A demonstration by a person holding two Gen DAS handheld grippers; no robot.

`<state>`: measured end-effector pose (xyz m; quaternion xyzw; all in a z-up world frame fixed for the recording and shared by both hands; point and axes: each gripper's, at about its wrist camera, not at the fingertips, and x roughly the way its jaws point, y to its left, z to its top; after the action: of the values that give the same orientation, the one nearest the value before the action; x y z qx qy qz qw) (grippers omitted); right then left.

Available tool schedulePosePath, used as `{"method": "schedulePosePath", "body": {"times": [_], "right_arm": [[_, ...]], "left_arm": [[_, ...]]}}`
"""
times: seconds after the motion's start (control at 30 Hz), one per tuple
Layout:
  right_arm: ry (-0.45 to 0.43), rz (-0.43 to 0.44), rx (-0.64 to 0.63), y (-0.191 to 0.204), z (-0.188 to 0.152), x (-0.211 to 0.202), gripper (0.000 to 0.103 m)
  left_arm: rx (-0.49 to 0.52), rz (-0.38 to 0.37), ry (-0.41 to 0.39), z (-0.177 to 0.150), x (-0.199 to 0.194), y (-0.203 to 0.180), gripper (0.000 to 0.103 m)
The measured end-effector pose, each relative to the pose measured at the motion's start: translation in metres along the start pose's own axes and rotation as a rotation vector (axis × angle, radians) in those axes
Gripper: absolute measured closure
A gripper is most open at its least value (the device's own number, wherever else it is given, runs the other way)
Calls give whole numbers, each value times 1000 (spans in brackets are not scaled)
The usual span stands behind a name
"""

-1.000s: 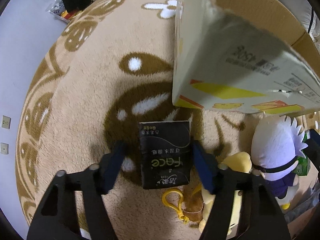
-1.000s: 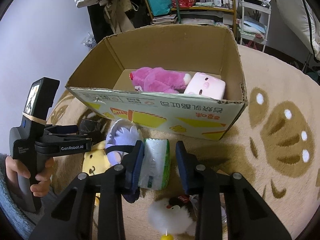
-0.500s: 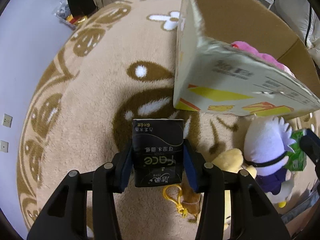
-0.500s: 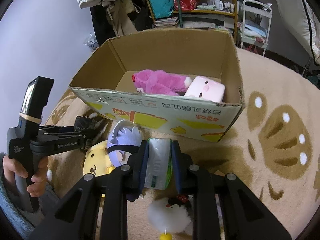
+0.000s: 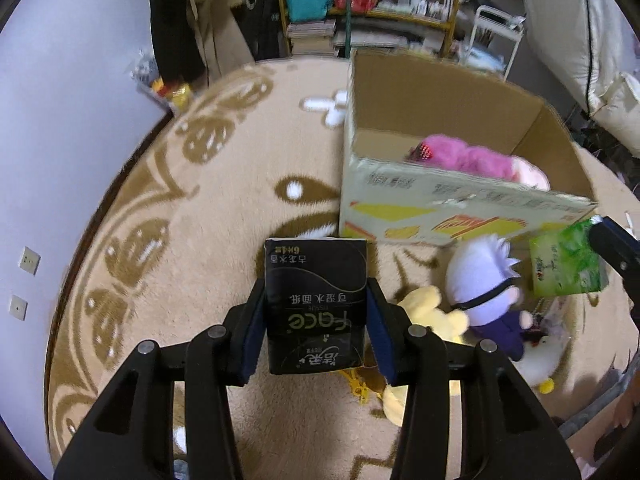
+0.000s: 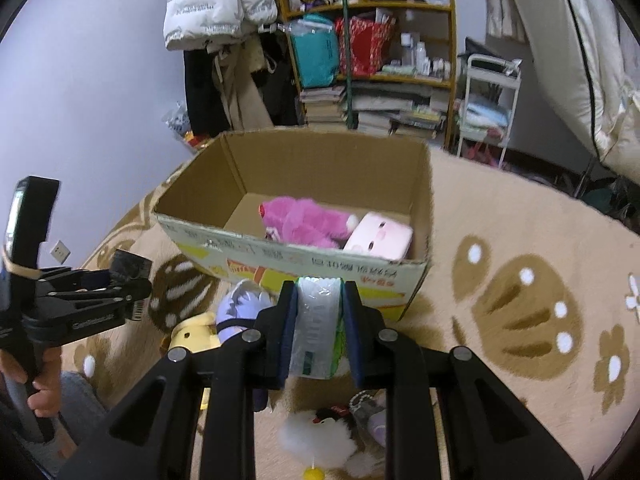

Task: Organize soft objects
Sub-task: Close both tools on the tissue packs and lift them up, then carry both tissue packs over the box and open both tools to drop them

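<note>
My left gripper (image 5: 316, 312) is shut on a black tissue pack (image 5: 316, 300) and holds it above the rug. My right gripper (image 6: 319, 322) is shut on a green-and-white tissue pack (image 6: 318, 328), lifted in front of the cardboard box (image 6: 304, 264). The green pack also shows in the left wrist view (image 5: 568, 266). The box holds a pink plush (image 6: 308, 220) and a pale pink square plush (image 6: 380, 236). On the rug lie a white-haired purple doll (image 5: 484, 280), a yellow plush (image 5: 432, 312) and a white chicken plush (image 6: 320, 436).
The beige patterned rug (image 6: 520, 300) covers the floor. Behind the box stand a shelf with books and bags (image 6: 372, 60), hanging coats (image 6: 224, 12) and a white cart (image 6: 488, 100). A yellow keyring (image 5: 360, 388) lies under the left gripper.
Both grippers closed on their tissue packs and lifted them off the rug. Both views now look higher, showing the inside of the box and the room behind.
</note>
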<state>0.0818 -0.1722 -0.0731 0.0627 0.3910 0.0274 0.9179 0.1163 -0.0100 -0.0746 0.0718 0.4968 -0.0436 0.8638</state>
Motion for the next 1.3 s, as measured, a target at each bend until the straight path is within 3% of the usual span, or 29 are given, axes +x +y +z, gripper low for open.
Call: {"method": "schedulePosePath", "body": {"times": [0.6, 1.0, 1.3], "right_arm": [[-305, -20, -52, 5, 15, -58, 80], [-385, -2, -13, -6, 31, -61, 80], [-383, 4, 26, -19, 41, -47, 80]], "left_arm": [[-15, -17, -381, 7, -81, 0, 58], [-29, -21, -465, 21, -85, 2, 58], [-13, -43, -482, 37, -73, -6, 58]]}}
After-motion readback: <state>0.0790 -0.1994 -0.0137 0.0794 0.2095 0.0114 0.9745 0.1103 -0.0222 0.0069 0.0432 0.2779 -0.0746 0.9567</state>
